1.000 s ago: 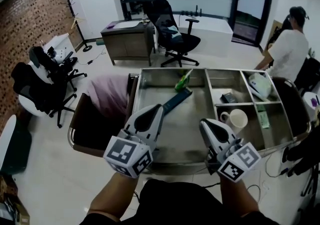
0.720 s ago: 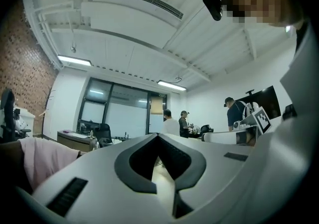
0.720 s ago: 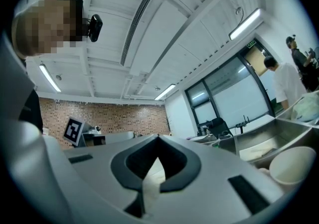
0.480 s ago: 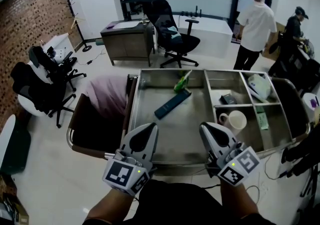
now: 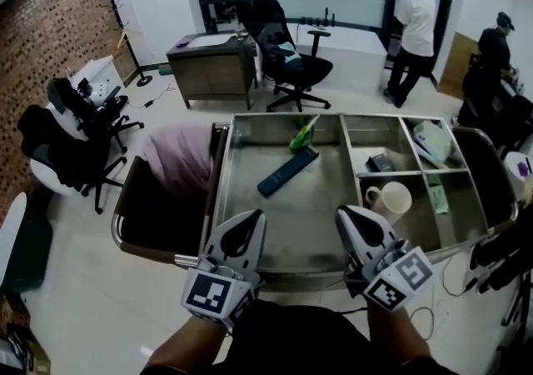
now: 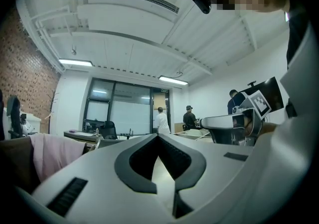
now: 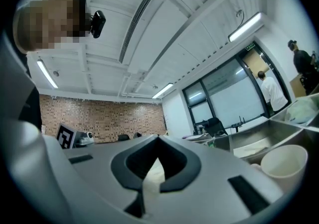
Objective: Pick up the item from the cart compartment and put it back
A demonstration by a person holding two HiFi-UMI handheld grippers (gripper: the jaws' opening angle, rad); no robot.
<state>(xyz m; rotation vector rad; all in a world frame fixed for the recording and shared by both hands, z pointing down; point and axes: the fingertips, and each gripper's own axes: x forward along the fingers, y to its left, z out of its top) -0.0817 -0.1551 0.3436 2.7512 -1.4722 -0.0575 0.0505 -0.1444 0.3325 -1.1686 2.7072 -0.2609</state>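
The steel cart tray has one large compartment and several small ones. In the large compartment lie a dark blue flat item and a green packet. A white mug stands in a small right compartment and also shows in the right gripper view as the mug. My left gripper hangs over the tray's near edge, shut and empty, its jaws meeting in the left gripper view. My right gripper is beside it over the near edge, jaws together, holding nothing.
Other small compartments hold a dark object, a white bag and a green sachet. A chair with pink cloth stands left of the cart. Office chairs, a desk and two people are at the back.
My left gripper has drawn back from the blue item to the tray's near edge and sunk a little. The right gripper stayed put. A person in white walked to the doorway at the back.
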